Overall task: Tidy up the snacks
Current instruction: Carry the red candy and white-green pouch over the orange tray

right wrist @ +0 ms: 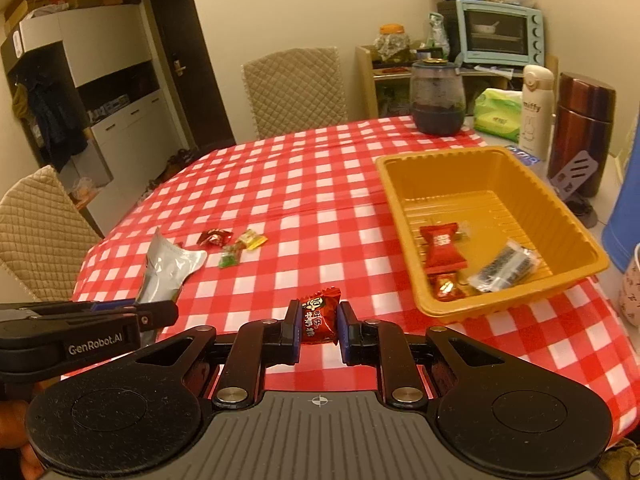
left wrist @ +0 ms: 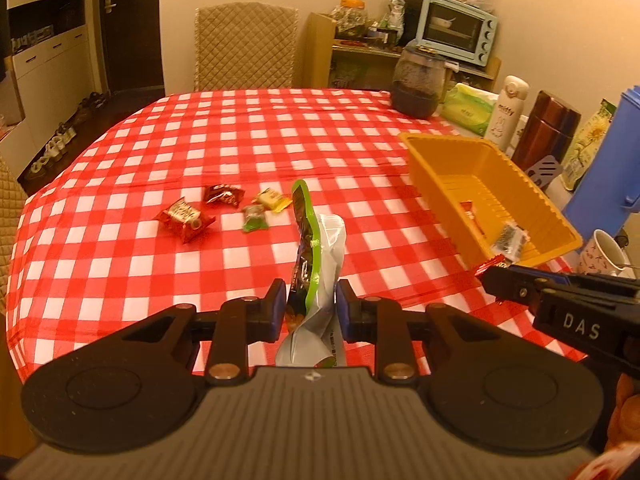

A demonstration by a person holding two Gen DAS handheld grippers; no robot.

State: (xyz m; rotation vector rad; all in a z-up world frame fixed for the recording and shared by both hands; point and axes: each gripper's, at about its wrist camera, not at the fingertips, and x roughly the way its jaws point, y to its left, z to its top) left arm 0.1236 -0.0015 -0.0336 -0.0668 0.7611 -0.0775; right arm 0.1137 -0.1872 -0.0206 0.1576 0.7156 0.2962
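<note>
Snacks, two held, the rest on the worktop or in the tray. Green-and-silver pouch (left wrist: 310, 264): upright at lower centre of the left wrist view, clamped between the pads of the left gripper (left wrist: 310, 308), its green edge rising clear above the fingers and its silver foot crumpled down toward the camera housing. Left gripper points forward and downward over the red-and-white checked cloth of the worktop (left wrist: 240, 148), raised off it. Same pouch shows its silver back at left of the right wrist view (right wrist: 168, 268), with the left gripper's dark body entering from the lower left edge.

Red wrapped candy (right wrist: 320, 316): pinched between the blue-padded fingers of the right gripper (right wrist: 319, 326), at lower centre of that view, held above the cloth and just left of the tray's near corner. In the left wrist view the right gripper (left wrist: 490, 274) reaches in from the lower right, the candy's red end showing at its tip against the tray's near wall.

Yellow tray (right wrist: 400, 200): right of centre on the worktop, containing a large red packet (right wrist: 442, 246), a small red candy (right wrist: 446, 288) and a clear packet with dark contents (right wrist: 506, 270).

Loose on the cloth, centre left of the left wrist view: a big red packet (left wrist: 184, 218), a dark red candy (left wrist: 222, 195), a yellow candy (left wrist: 272, 199), a green candy (left wrist: 255, 220), lying close together.

Beyond the tray, upper right: dark jar (right wrist: 436, 98), white flask (right wrist: 536, 110), brown flask (right wrist: 582, 128), tissue pack (right wrist: 498, 114).
</note>
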